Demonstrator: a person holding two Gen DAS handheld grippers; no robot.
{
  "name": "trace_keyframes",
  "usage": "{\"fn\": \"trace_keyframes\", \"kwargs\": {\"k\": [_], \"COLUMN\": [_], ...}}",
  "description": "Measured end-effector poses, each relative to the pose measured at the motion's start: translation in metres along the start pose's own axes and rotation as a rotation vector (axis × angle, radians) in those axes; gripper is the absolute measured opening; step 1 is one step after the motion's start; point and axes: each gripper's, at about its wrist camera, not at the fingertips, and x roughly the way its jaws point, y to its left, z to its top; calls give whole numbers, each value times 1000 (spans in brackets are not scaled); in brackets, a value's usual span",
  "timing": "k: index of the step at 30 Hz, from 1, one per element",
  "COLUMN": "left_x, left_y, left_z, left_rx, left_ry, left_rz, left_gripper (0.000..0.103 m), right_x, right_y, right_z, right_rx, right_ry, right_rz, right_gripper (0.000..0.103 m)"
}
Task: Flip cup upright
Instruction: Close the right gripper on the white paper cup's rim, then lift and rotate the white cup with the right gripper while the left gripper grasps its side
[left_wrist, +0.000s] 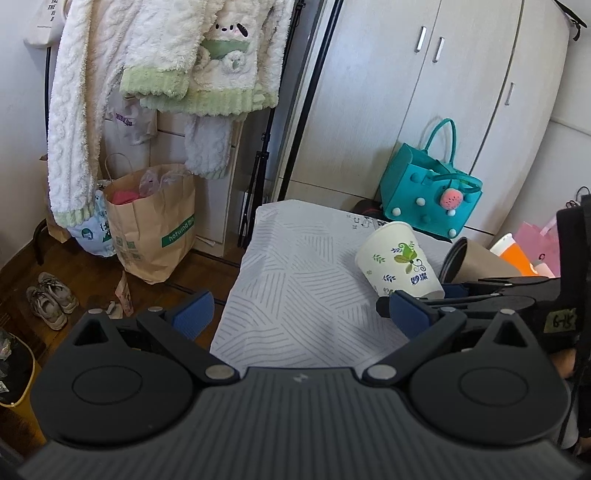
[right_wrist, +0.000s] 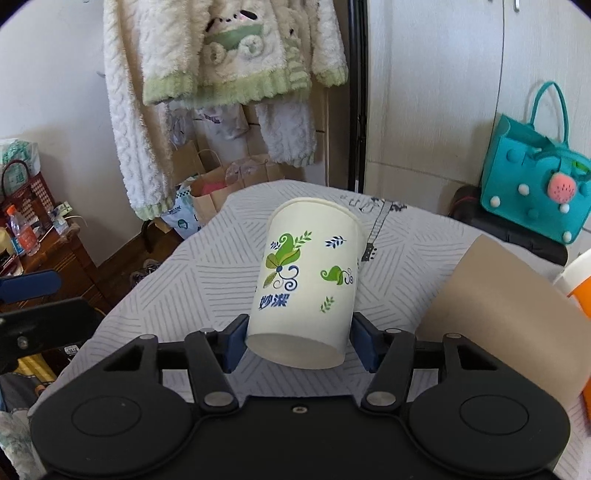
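Note:
A white paper cup (right_wrist: 306, 280) with green leaf prints is held near its base between the blue pads of my right gripper (right_wrist: 298, 347). The cup tilts, its base toward the camera and its rim pointing away and up, above the patterned cloth (right_wrist: 192, 284). In the left wrist view the same cup (left_wrist: 397, 258) shows at right, with the right gripper's dark fingers (left_wrist: 491, 291) on its base. My left gripper (left_wrist: 299, 314) is open and empty, over the cloth's left part, apart from the cup.
A brown paper cup (right_wrist: 506, 317) lies on its side right of the white cup, with an orange-and-white object (right_wrist: 580, 284) beyond it. A teal bag (left_wrist: 430, 188) stands behind the table. A paper bag (left_wrist: 151, 225), shoes (left_wrist: 51, 299) and hanging fluffy clothes (left_wrist: 155, 66) are at left.

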Motion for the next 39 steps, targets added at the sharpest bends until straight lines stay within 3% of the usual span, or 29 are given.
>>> {"fn": "trace_keyframes", "kwargs": {"k": [13,26,39], "left_x": [-33,-47,-47], "left_y": [-34,-83,-122], "left_z": [-8,-30,-48], "left_rx": [20,94,125], "left_ry": [-31,27,129], "left_rz": [-86,-199,-314], "left_gripper": [103,103,103], "right_x": [-70,-126,-152], "right_y": [-17,-41,-78], "right_z": [-24,-73,-109], "right_rx": [3,-1,93], "right_ry": [-21,-11,-21], "right_rz": [-5,-67,-129], "right_gripper": [62,62,62]}}
